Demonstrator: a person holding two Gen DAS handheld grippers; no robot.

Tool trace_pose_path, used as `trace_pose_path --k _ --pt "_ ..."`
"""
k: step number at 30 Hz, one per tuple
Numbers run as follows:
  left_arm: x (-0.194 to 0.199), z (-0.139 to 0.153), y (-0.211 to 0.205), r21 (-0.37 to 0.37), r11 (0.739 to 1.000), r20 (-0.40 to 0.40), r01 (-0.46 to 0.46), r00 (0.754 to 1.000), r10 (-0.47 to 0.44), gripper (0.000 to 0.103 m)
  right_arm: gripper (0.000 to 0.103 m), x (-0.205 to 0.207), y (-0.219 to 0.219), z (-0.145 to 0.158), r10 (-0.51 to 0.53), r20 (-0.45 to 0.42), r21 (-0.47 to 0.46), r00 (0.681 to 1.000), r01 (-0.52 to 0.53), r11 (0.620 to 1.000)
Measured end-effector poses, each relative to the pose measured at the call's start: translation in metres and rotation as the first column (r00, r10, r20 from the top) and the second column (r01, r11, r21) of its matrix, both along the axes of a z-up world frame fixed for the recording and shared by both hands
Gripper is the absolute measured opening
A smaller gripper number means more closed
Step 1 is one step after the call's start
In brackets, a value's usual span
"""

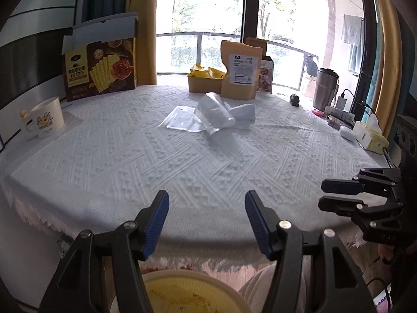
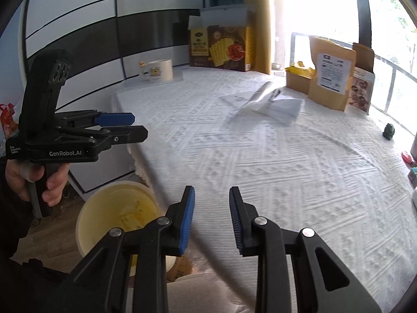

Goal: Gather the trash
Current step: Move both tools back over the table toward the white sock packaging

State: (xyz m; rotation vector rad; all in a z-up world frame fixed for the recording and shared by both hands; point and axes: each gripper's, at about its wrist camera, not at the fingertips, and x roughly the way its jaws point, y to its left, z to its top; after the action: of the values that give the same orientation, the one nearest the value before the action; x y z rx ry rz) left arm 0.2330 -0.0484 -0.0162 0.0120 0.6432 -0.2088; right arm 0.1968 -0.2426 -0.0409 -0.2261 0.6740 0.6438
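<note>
Both tools are matte black plastic with angular linkage arms, silver round screw heads at the pivots and ribbed blue pads on the finger faces. The left tool (image 2: pixel 127 127) bears white "GenRobot.AI" lettering on its side; the right tool (image 2: pixel 211 219) looks alike.

tablecloth (image 1: pixel 182 161): white, woven zigzag relief | plastic wrappers (image 1: pixel 208 116): clear, greyish | cracker box (image 1: pixel 100 70): brown and yellow | pouch (image 1: pixel 241 71): tan, white label | mug (image 1: pixel 45 121): white, yellow cartoon | bin (image 2: pixel 117 214): pale yellow | gripper pads (image 2: pixel 188 219): blue
</note>
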Motion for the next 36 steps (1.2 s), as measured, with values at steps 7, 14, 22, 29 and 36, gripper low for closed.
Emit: trace_pose_path --k 7,14,22,29,36 --pt "0.027 0.005 -0.022 0.008 0.999 0.002 0.034 0.999 -0.034 0.061 0.025 0.018 -0.014 0.009 -0.027 0.013 -0.032 1.0 0.027 0.999" --pt "0.067 0.006 -0.046 0.041 0.996 -0.021 0.075 0.997 -0.074 0.061 0.025 0.038 -0.026 0.019 -0.057 0.027 -0.049 0.998 0.058 0.997" --pt "0.126 0.009 -0.061 0.048 0.997 -0.058 0.064 0.996 -0.062 0.062 0.026 0.062 -0.034 0.022 -0.092 0.016 -0.062 0.996 0.093 0.994" --pt "0.157 0.007 -0.072 0.068 0.994 -0.063 0.081 0.995 -0.077 0.062 0.036 0.087 -0.043 0.026 -0.134 0.001 -0.052 0.991 0.134 0.99" --pt "0.187 -0.007 -0.072 0.097 0.993 -0.095 0.066 0.994 -0.056 0.062 0.036 0.108 -0.048 0.029 -0.164 -0.009 -0.058 0.986 0.164 0.985"
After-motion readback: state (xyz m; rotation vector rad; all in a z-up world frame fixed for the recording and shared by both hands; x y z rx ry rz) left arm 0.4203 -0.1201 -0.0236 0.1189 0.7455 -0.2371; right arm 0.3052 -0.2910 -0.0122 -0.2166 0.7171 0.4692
